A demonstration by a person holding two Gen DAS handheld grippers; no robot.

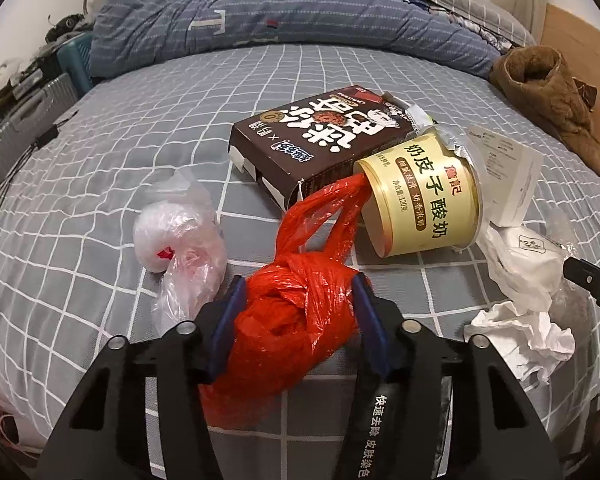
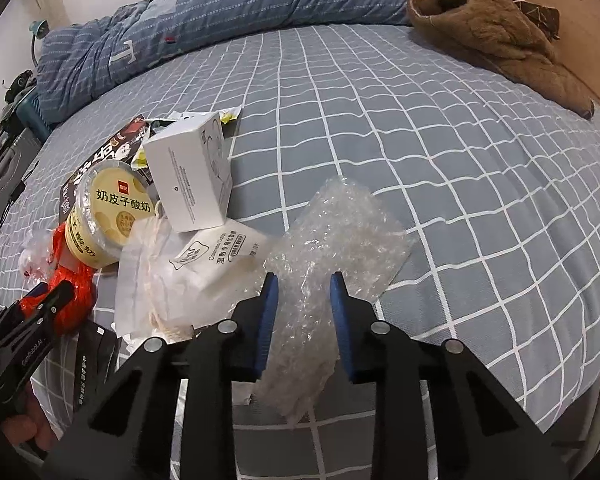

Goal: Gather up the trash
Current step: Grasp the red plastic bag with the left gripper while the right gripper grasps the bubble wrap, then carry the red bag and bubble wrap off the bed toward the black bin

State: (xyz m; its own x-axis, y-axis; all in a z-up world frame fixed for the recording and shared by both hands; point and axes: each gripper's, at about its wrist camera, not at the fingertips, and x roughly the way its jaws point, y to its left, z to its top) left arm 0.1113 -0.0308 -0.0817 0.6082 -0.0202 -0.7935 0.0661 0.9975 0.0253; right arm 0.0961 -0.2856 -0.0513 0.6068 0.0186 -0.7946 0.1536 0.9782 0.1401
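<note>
A pile of trash lies on a grey checked bed. My left gripper (image 1: 298,300) has its blue pads on both sides of a knotted red plastic bag (image 1: 296,312) and presses it. The bag also shows in the right wrist view (image 2: 70,284). My right gripper (image 2: 304,296) straddles a clear bubble-wrap bag (image 2: 332,240), with small gaps at the pads. A yellow yogurt tub (image 1: 420,196) lies on its side against a dark brown carton (image 1: 320,136). A white box (image 2: 192,176), a white pouch (image 2: 216,256), crumpled tissue (image 1: 520,328) and a clear plastic bag (image 1: 184,240) lie around.
A rolled blue quilt (image 1: 260,12) lies along the far side of the bed. A brown fleece garment (image 2: 492,36) sits at the far right by the wooden headboard. A black sachet (image 2: 94,360) lies at the near edge. A suitcase and clutter (image 1: 24,120) stand beside the bed at left.
</note>
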